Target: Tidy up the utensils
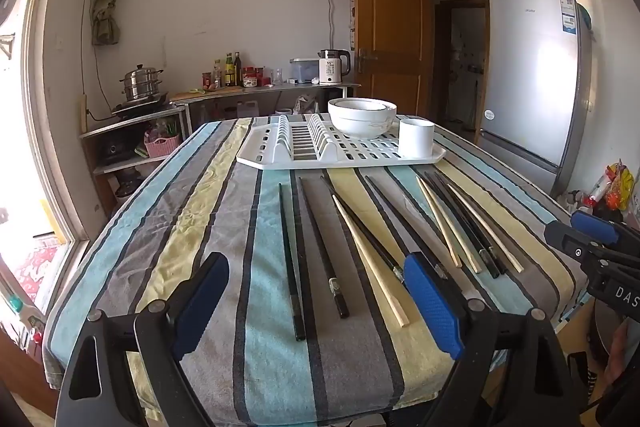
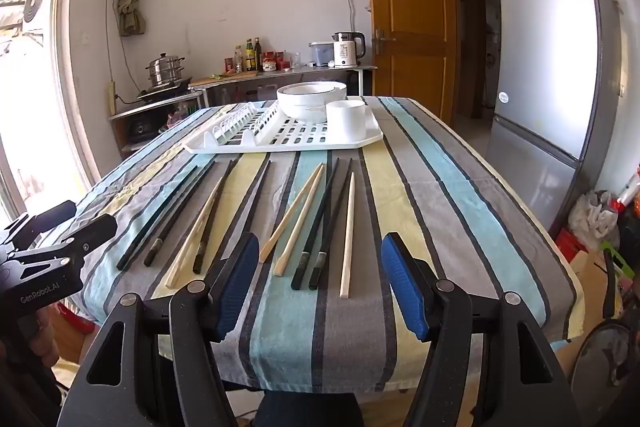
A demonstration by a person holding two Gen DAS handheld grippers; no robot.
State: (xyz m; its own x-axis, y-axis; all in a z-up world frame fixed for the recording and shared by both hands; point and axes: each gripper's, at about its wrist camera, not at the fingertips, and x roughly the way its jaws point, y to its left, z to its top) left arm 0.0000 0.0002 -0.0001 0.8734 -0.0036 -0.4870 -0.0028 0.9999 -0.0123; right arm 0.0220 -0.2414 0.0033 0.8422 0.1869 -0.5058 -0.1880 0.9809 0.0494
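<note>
Several black and pale wooden chopsticks lie side by side on the striped tablecloth (image 1: pixel 180 227); among them are a black chopstick (image 1: pixel 290 259), a wooden chopstick (image 1: pixel 370 259) and a second wooden chopstick (image 2: pixel 347 235). Behind them sits a white dish rack (image 1: pixel 340 157) with stacked white bowls (image 1: pixel 362 119) and a white cup (image 1: pixel 416 139). My left gripper (image 1: pixel 316 307) hovers open over the near ends of the left chopsticks, holding nothing. My right gripper (image 2: pixel 320 287) hangs open above the near ends of the right group, also without anything in it.
A silver fridge (image 2: pixel 552 67) stands to the right of the table, with an open wooden door (image 2: pixel 412 19) beside it. A counter with a steamer pot (image 1: pixel 140 83), bottles and a kettle (image 1: pixel 332 67) runs along the back wall. Bags and clutter lie on the floor at right.
</note>
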